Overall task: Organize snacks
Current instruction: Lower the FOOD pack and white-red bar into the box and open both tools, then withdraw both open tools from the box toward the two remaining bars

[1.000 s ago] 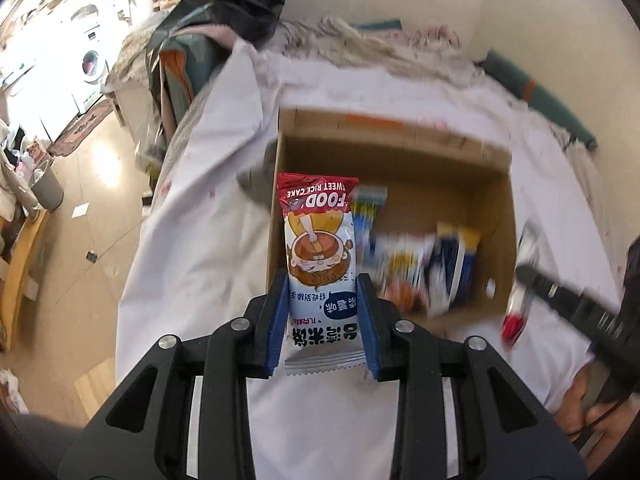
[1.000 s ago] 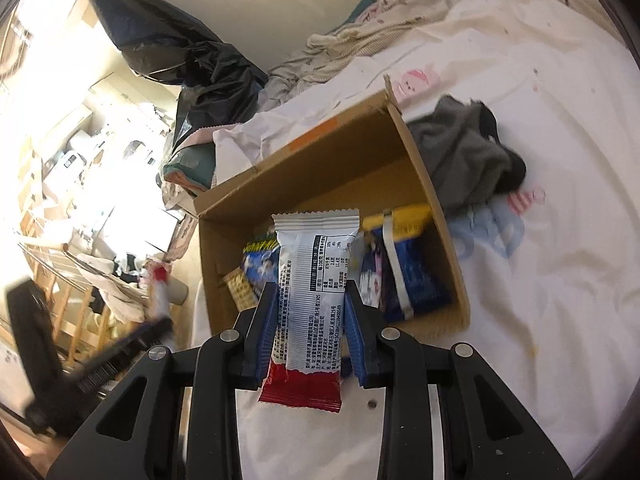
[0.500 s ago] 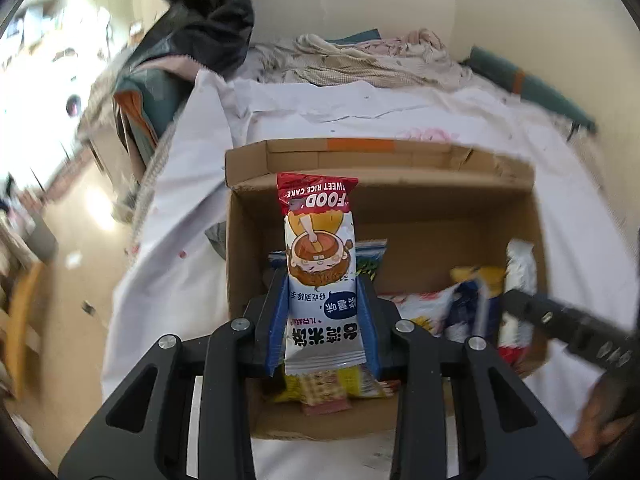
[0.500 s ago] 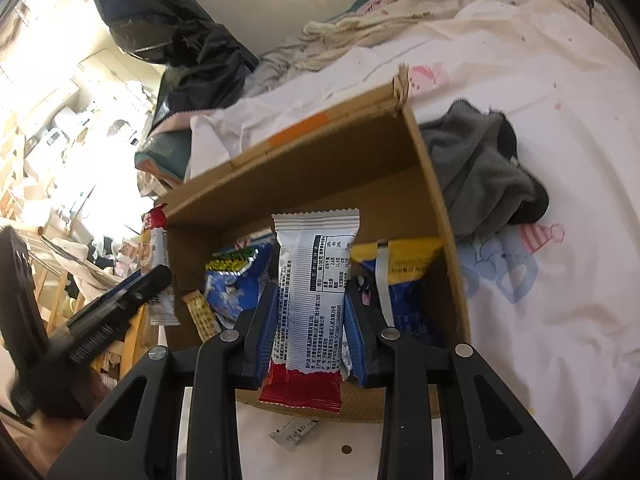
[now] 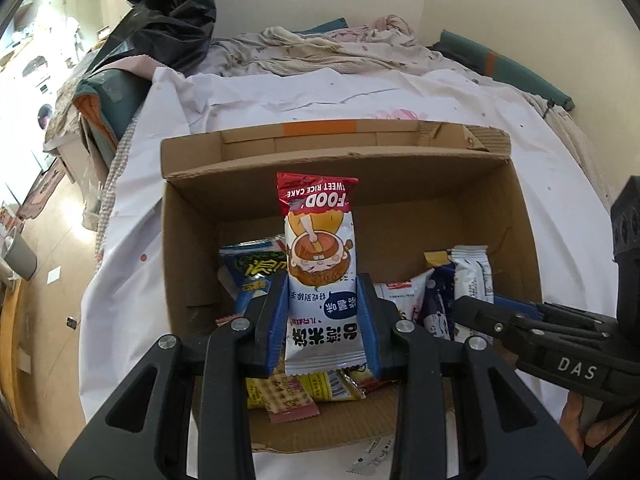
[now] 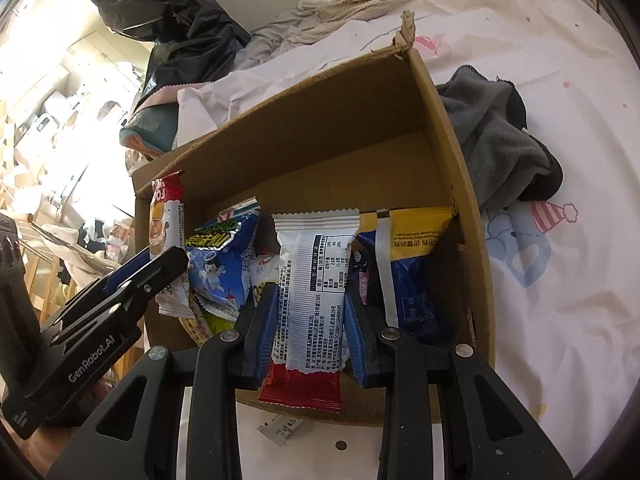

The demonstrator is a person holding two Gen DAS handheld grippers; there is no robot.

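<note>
The left gripper (image 5: 323,322) jaws are clamped on a rice cake packet (image 5: 320,264), and the right gripper (image 6: 306,328) jaws on a second white-and-red packet (image 6: 314,292); both packets stand upright over the open cardboard box (image 5: 192,240) of snacks.

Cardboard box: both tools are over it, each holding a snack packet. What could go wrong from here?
1. The left tool and right tool sit close over the cardboard box; they could bump on release.
2. The rice cake packet and the white packet are long; dropped onto the blue bag they may pile unevenly.
3. The gray cloth leans on the box wall and could slide in if it is nudged.
</note>
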